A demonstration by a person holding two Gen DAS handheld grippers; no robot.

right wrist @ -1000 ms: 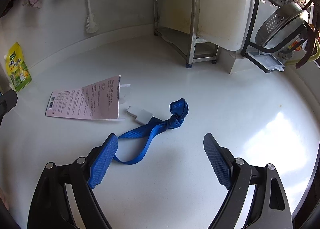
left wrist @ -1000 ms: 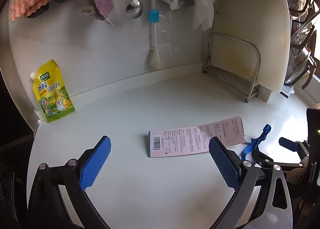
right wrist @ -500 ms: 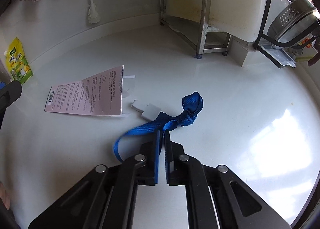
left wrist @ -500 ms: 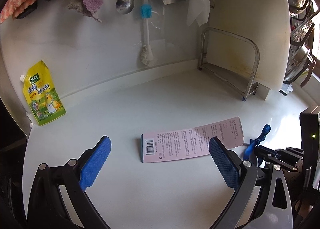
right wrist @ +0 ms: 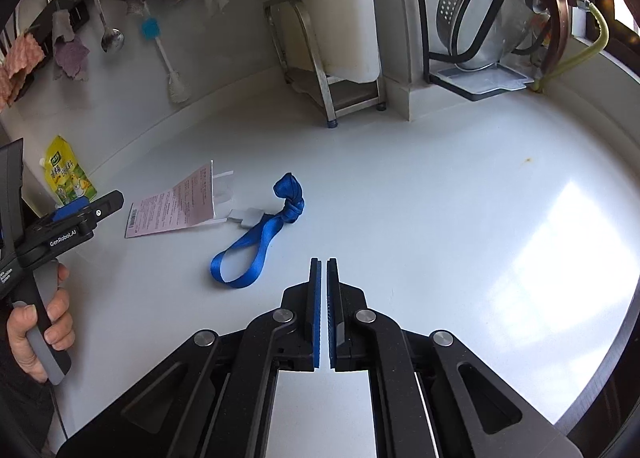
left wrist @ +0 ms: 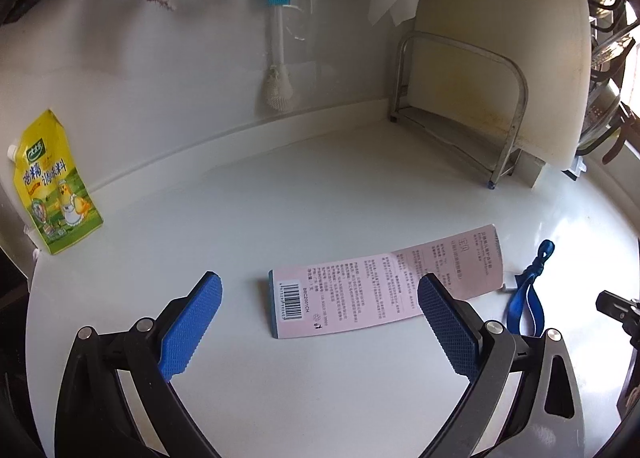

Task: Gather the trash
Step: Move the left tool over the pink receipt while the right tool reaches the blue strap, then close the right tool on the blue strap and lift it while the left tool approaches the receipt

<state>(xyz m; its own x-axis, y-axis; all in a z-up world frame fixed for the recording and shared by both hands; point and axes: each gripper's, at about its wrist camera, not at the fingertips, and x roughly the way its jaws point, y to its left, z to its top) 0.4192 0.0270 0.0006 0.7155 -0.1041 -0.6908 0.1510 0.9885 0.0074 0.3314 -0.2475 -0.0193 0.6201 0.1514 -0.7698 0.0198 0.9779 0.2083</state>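
A pink printed card (left wrist: 384,282) with a barcode lies flat on the white counter, also in the right wrist view (right wrist: 170,203). A knotted blue strap (right wrist: 256,236) with a small grey tag lies just right of it, also seen in the left wrist view (left wrist: 528,290). My left gripper (left wrist: 320,318) is open, hovering just before the card's near edge. My right gripper (right wrist: 324,270) is shut and empty, raised to the right of the strap loop, apart from it.
A yellow seasoning pouch (left wrist: 52,185) leans on the back wall at left. A steel rack (left wrist: 460,109) holds a white cutting board (left wrist: 504,37). A dish rack with a colander (right wrist: 492,17) stands at back right. Utensils and cloths hang on the wall.
My right gripper shut near the strap, then pulled up and back without it; the strap stays on the counter. My left gripper moved slightly closer to the card.
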